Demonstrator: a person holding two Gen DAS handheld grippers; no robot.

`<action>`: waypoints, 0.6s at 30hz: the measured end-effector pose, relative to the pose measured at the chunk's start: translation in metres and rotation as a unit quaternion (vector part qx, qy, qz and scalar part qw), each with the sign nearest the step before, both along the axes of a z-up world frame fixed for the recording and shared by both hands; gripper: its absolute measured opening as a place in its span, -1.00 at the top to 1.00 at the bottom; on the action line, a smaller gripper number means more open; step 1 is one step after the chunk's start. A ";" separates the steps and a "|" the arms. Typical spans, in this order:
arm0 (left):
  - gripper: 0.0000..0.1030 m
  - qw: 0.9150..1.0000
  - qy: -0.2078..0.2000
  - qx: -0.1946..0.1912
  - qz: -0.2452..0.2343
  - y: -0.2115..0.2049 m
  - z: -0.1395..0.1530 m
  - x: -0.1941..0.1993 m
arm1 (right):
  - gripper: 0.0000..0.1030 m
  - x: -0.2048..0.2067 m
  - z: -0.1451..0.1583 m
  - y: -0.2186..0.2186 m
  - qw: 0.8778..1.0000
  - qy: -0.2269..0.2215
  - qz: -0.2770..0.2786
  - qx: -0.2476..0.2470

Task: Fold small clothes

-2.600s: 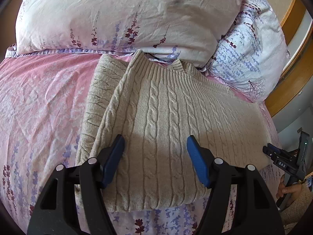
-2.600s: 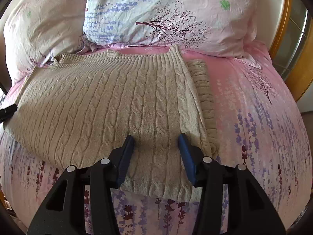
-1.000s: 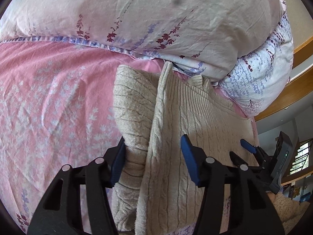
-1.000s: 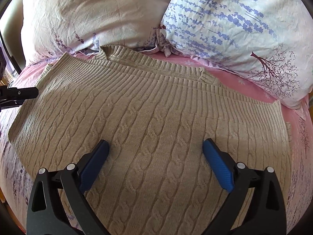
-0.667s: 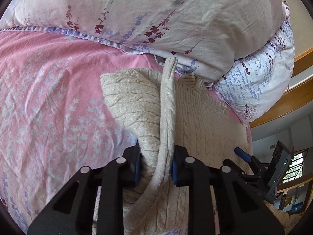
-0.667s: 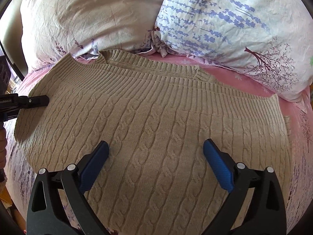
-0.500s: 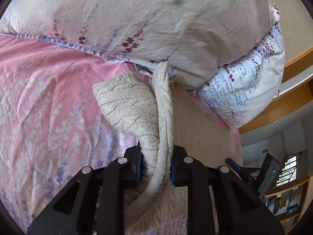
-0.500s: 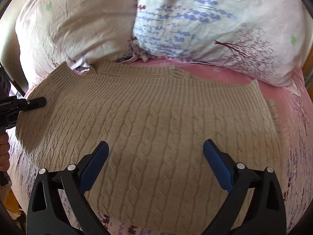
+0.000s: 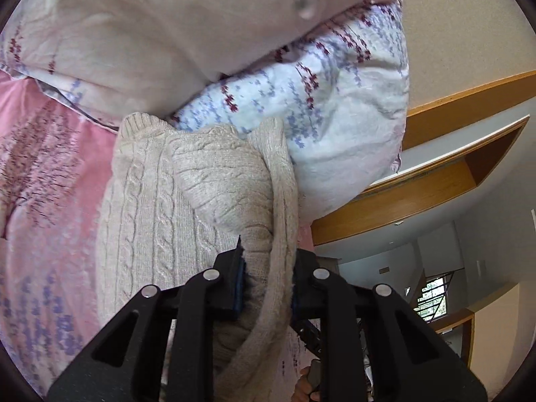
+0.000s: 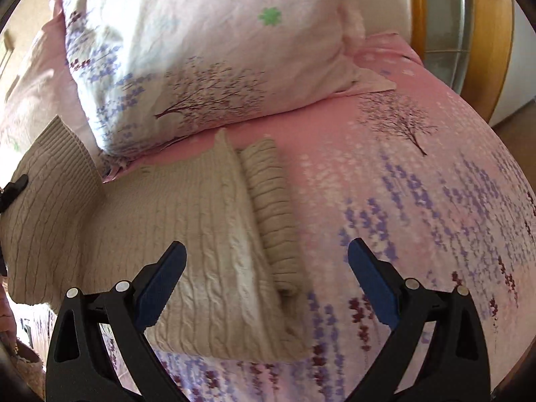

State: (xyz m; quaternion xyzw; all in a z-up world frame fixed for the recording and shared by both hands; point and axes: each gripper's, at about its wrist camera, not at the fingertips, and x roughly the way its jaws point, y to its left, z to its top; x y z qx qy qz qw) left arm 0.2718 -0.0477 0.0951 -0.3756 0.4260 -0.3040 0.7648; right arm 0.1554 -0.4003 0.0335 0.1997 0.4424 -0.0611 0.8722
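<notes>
A beige cable-knit sweater (image 10: 207, 234) lies on the pink floral bed sheet (image 10: 418, 201), its right sleeve (image 10: 271, 211) folded along its right edge. My left gripper (image 9: 266, 281) is shut on the sweater's left edge (image 9: 264, 241) and holds it lifted above the bed; the raised part shows at the far left of the right wrist view (image 10: 47, 184). My right gripper (image 10: 266, 264) is wide open and empty, hovering over the sweater's right edge and folded sleeve.
Two floral pillows (image 10: 207, 60) (image 9: 167, 26) lie at the head of the bed, just behind the sweater. A wooden bed frame (image 9: 418, 181) and window frame (image 10: 489, 33) stand on the right. A hand (image 9: 308, 385) shows under the left gripper.
My left gripper closed on the sweater's left edge, lifted it and carried it to the right. My right gripper stayed open and swung right, from the sweater's middle to its right edge.
</notes>
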 end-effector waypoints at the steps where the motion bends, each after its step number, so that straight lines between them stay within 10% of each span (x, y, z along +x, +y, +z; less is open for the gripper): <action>1: 0.63 1.000 0.002 -0.002 -0.009 -0.018 -0.002 0.002 | -0.92 -0.005 -0.001 -0.007 1.000 0.002 -0.006 0.002; 8: 0.63 0.996 0.056 0.025 -0.059 -0.127 -0.044 0.008 | -0.92 -0.038 -0.010 -0.053 0.999 0.018 -0.037 0.011; 13: 0.39 0.987 0.062 0.111 -0.096 -0.185 -0.058 0.010 | -0.92 -0.051 -0.013 -0.077 0.998 0.028 -0.050 0.019; 18: 0.08 0.992 0.044 0.031 -0.111 -0.172 -0.036 0.005 | -0.92 -0.047 -0.009 -0.092 0.997 0.012 -0.047 0.066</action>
